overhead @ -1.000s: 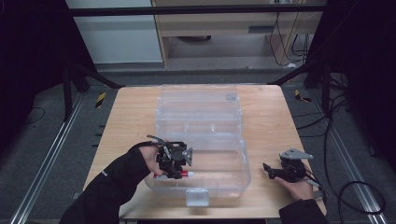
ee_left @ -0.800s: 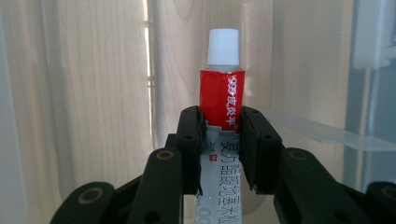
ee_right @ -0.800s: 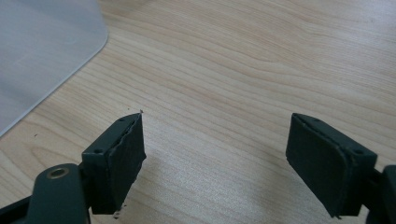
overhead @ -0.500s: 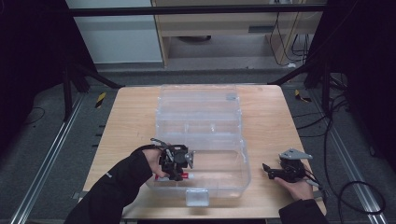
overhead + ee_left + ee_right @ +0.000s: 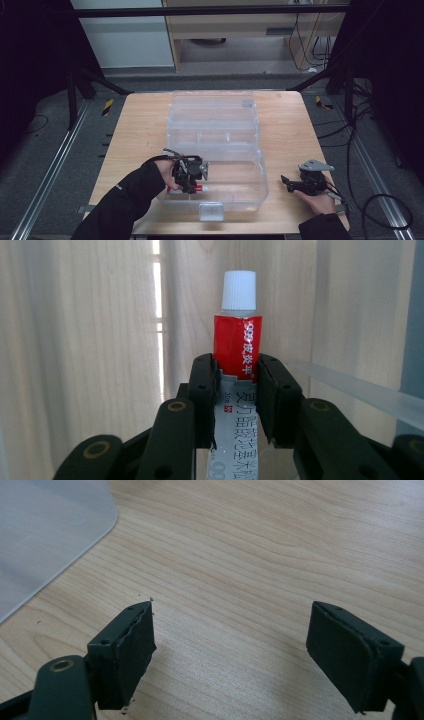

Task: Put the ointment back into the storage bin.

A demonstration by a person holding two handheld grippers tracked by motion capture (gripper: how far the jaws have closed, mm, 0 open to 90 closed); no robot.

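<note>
A small tube [image 5: 237, 340] with a red band, a white cap and a silver printed body sticks out between the jaws of my left gripper [image 5: 239, 385], which is shut on it. From above, the left gripper [image 5: 196, 185] hangs over the near left part of the clear plastic organiser box [image 5: 262, 170], with the tube's red end [image 5: 199, 188] pointing right. My right gripper [image 5: 286, 182] rests on the wooden table [image 5: 140, 130] to the right of the box. Its jaws [image 5: 230, 650] are open with nothing between them.
The box lies open in the middle of the table, with divided compartments at its far side [image 5: 215, 127] and a white latch [image 5: 211, 211] at its near edge. A rounded clear corner of the box [image 5: 45, 525] shows left of the right gripper. Metal rails flank the table.
My left gripper has shifted a little to the left and toward the near edge with the tube still in it. The right gripper has stayed put.
</note>
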